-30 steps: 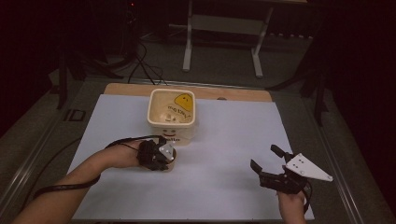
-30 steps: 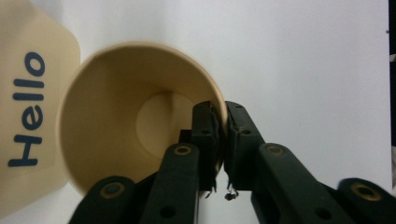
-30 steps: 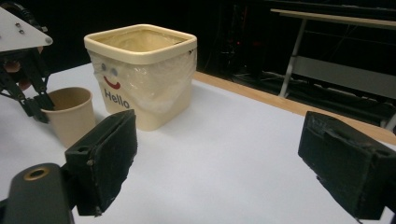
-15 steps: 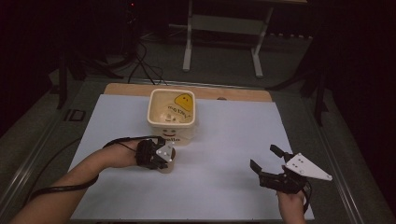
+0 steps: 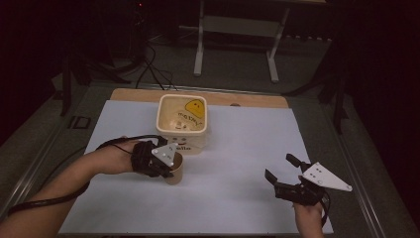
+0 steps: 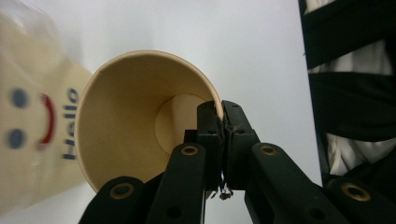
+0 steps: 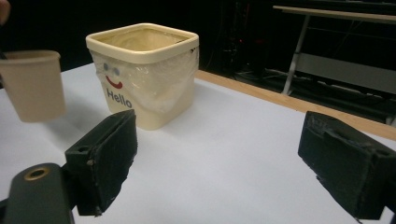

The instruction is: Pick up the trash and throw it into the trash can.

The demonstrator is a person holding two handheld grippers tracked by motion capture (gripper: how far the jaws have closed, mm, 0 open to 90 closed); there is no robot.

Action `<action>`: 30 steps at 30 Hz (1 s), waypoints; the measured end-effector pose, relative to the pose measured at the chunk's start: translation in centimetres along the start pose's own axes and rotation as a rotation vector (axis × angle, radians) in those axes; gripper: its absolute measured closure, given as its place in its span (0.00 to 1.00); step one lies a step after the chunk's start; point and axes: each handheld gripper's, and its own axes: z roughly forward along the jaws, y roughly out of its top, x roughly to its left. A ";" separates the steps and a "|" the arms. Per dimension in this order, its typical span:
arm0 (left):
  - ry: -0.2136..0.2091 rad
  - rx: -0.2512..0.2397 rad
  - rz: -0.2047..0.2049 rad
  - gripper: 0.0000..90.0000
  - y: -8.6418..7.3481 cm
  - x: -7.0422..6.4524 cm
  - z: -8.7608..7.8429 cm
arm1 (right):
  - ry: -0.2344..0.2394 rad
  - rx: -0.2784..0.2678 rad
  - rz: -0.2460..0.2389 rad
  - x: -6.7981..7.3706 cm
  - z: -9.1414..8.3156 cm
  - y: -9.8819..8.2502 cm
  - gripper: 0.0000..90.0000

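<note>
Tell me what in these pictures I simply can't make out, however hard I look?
- Contents of the cream bin: in the high view too small and dim to identify.
- Paper cup: empty in the left gripper view, where the left tool pinching its rim hides part of the wall.
- The bin's printed face: blurred there.
- Right tool: its wide-open jaws are cut off by the frame edges.
</note>
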 end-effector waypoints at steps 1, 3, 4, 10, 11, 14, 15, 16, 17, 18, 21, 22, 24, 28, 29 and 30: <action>0.005 -0.001 0.006 0.99 0.2 -0.1 -0.4 | -0.001 0.000 -0.001 0.0 0.0 0.0 0.13; -0.003 0.001 0.004 0.99 0.6 -0.2 -1.3 | -0.001 -0.001 0.000 0.0 0.0 0.0 0.13; -0.003 0.001 0.004 0.99 0.6 -0.2 -1.3 | -0.001 -0.001 0.000 0.0 0.0 0.0 0.13; 0.002 0.008 0.001 0.98 1.5 -0.1 -3.3 | 0.001 0.001 -0.002 0.0 0.0 0.0 0.13; 0.002 0.008 0.001 0.98 1.5 -0.1 -3.3 | 0.000 0.000 0.000 0.0 0.0 0.0 0.13; -0.005 0.006 0.006 0.98 2.1 0.1 -4.2 | -0.002 -0.005 -0.003 -0.1 -0.1 0.1 0.13; -0.001 0.010 0.001 0.98 2.3 0.1 -4.3 | -0.001 -0.005 -0.002 -0.1 -0.1 0.1 0.13; -0.001 0.010 0.001 0.98 2.3 0.1 -4.3 | -0.001 -0.005 -0.002 -0.1 -0.1 0.1 0.13; -0.016 0.026 -0.014 0.98 2.5 0.2 -4.4 | -0.002 -0.004 -0.002 -0.1 -0.1 0.1 0.13; -0.019 0.029 -0.015 0.98 2.6 0.3 -4.4 | -0.002 -0.004 -0.004 0.0 -0.1 0.1 0.13; -0.024 0.036 -0.007 0.98 3.1 0.3 -4.6 | -0.003 -0.007 -0.003 0.0 -0.1 0.1 0.13; -0.026 0.035 -0.002 0.98 3.2 0.3 -4.7 | -0.002 -0.007 -0.005 0.0 0.0 0.1 0.13; -0.028 0.032 -0.001 0.98 3.5 0.4 -5.0 | -0.001 -0.004 -0.006 0.0 0.0 0.0 0.13; -0.025 0.027 0.002 0.98 3.8 0.5 -5.7 | 0.002 -0.002 -0.009 0.0 0.0 0.0 0.13; -0.020 0.020 0.001 0.98 4.0 0.6 -6.1 | -0.001 -0.002 -0.011 0.0 0.0 0.0 0.13; -0.015 0.020 0.005 0.98 4.2 0.7 -6.4 | 0.001 -0.002 -0.010 0.0 0.0 0.0 0.13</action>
